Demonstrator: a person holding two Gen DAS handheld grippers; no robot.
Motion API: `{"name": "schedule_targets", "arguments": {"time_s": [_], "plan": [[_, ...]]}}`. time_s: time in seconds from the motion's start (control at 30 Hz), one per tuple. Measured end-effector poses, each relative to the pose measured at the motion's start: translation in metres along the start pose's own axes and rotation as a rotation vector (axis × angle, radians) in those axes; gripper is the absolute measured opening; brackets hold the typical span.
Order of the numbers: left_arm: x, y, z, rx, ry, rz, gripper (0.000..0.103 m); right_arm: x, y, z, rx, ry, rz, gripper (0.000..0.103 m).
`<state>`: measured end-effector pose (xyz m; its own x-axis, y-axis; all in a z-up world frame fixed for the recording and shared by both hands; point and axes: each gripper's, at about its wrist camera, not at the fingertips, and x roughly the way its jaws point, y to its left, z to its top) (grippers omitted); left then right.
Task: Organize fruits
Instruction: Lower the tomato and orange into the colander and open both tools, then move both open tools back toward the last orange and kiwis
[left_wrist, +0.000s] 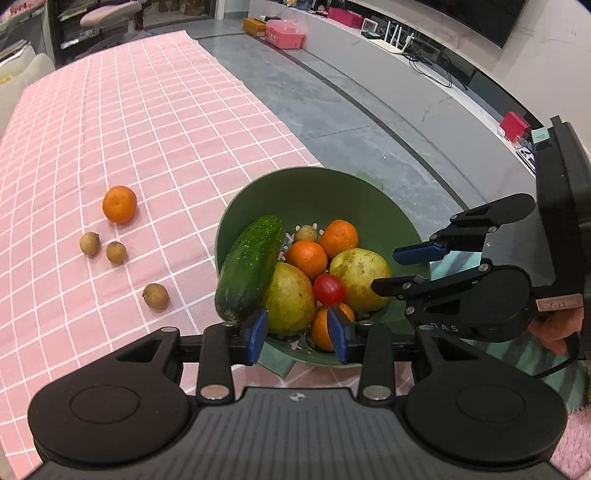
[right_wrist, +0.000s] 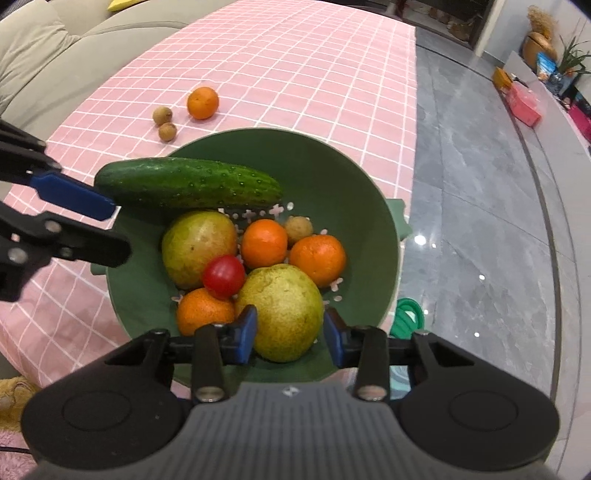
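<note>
"DAS" embossed on right tool body; labels unreadable.

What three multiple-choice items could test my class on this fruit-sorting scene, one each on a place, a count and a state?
1. Where is the long, bumpy green cucumber?
A. On the floor
B. In the round green perforated plastic bowl, one end leaning over its rim
C. Between a gripper's fingers

2. How many round orange tangerines lie outside the bowl on the pink checked tablecloth?
A. One
B. Three
C. None

3. What state is the left gripper in?
A. Shut on the red cherry tomato
B. Shut on a tangerine
C. Open and empty

Answers:
1 B: the cucumber rests inside the bowl against its wall.
2 A: a single tangerine sits on the tablecloth near the small brown fruits.
3 C: its blue fingers stand apart above the bowl with nothing between them.
</note>
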<state>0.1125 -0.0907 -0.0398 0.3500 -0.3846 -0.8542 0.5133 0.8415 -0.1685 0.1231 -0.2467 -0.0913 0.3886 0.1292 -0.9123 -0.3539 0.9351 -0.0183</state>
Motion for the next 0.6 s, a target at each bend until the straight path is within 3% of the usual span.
{"name": "schedule_targets", "arguments": {"time_s": [0.27, 0.6], "plan": [[-0.022, 0.001, -0.001, -0.002, -0.08, 0.027, 0.045, -0.004, 0.007, 0.001, -0.01, -0.01, -0.014, 0.03], [-0.043, 0.026, -0.005, -0.016, -0.166, 0.203, 0.045, -0.026, 0.042, 0.029, -0.026, -0.147, 0.037, 0.03]]}}
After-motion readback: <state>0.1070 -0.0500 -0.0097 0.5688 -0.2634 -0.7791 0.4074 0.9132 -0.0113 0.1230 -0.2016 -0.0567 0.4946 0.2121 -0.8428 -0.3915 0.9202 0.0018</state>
